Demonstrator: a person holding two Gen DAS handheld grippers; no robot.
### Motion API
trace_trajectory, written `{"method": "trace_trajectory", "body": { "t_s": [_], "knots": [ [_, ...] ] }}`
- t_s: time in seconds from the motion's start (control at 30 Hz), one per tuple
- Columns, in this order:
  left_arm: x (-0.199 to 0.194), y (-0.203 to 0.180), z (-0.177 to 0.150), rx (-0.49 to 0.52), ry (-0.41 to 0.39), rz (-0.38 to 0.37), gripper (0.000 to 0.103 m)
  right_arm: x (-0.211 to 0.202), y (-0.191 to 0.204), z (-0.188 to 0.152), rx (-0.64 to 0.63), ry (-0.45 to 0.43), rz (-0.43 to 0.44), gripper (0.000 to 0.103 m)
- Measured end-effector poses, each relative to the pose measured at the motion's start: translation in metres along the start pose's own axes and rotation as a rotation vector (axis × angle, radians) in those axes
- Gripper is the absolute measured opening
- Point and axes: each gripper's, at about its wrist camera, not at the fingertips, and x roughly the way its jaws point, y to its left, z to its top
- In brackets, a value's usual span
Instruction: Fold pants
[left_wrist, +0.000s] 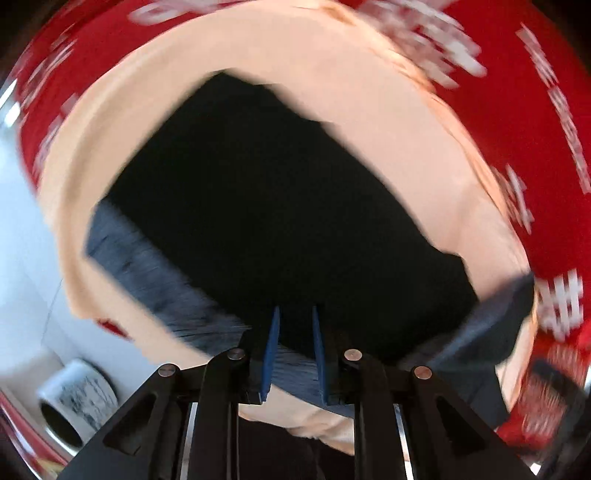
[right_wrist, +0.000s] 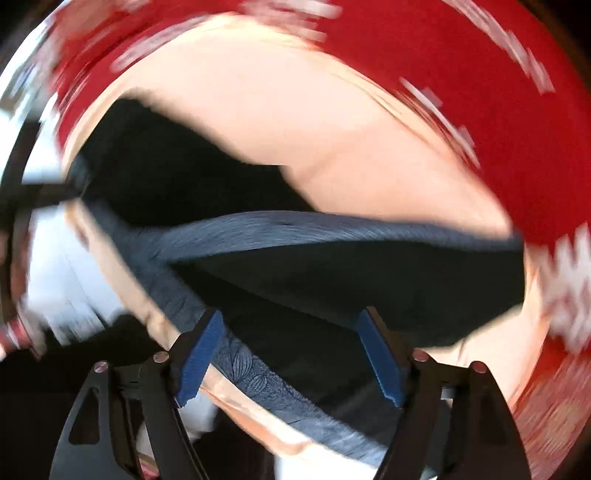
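L gripper (left_wrist: 294, 332) clenched on grey waistband (left_wrist: 295, 369) of black fabric pants (left_wrist: 277, 206); R gripper (right_wrist: 291, 321) released, straddling pants over peach cloth (right_wrist: 258, 122).

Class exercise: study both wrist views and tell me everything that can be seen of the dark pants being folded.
The pants look black, soft and matte, with a grey-blue ribbed waistband and a faint leaf print near one edge. They lie bunched and partly folded on a peach cloth over a red printed cover. The left gripper is shut on the waistband edge; the right gripper is open, its fingers straddling the fabric. Motion blur hides finer detail.
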Motion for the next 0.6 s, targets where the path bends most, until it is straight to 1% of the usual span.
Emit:
{"method": "trace_trajectory", "body": {
  "t_s": [0.03,0.07,0.17,0.2,0.23,0.27,0.3,0.33,0.37,0.47,0.57,0.6],
  "knots": [
    [0.001,-0.014,0.003,0.052,0.013,0.000,0.018,0.001,-0.024,0.004,0.122,0.012,0.039,0.079],
    [0.002,-0.032,0.006,0.121,0.030,0.004,0.018,0.003,-0.039,0.008,0.219,0.017,0.068,0.079],
    [0.013,-0.074,0.014,0.278,0.076,-0.006,0.019,0.014,-0.093,0.020,0.558,0.037,0.130,0.079],
    [0.019,-0.086,0.015,0.320,0.101,-0.007,0.022,0.019,-0.106,0.024,0.659,0.038,0.143,0.080],
    [0.023,-0.095,0.017,0.345,0.118,-0.002,0.043,0.025,-0.112,0.027,0.722,0.041,0.143,0.081],
    [0.028,-0.102,0.018,0.374,0.134,0.013,0.058,0.033,-0.119,0.031,0.783,0.052,0.135,0.081],
    [0.029,-0.105,0.018,0.401,0.131,0.032,0.076,0.044,-0.123,0.038,0.833,0.074,0.119,0.082],
    [0.028,-0.109,0.019,0.430,0.114,0.046,0.076,0.051,-0.125,0.044,0.847,0.090,0.107,0.082],
    [0.027,-0.113,0.019,0.464,0.117,0.041,0.076,0.060,-0.127,0.052,0.850,0.106,0.090,0.082],
    [0.028,-0.119,0.023,0.527,0.161,0.030,0.076,0.087,-0.126,0.075,0.834,0.174,-0.021,0.082],
    [0.033,-0.120,0.024,0.559,0.204,0.029,0.076,0.119,-0.121,0.084,0.836,0.249,-0.057,0.082],
    [0.034,-0.122,0.023,0.572,0.215,0.030,0.076,0.126,-0.119,0.082,0.829,0.272,-0.065,0.068]
  ]
}}
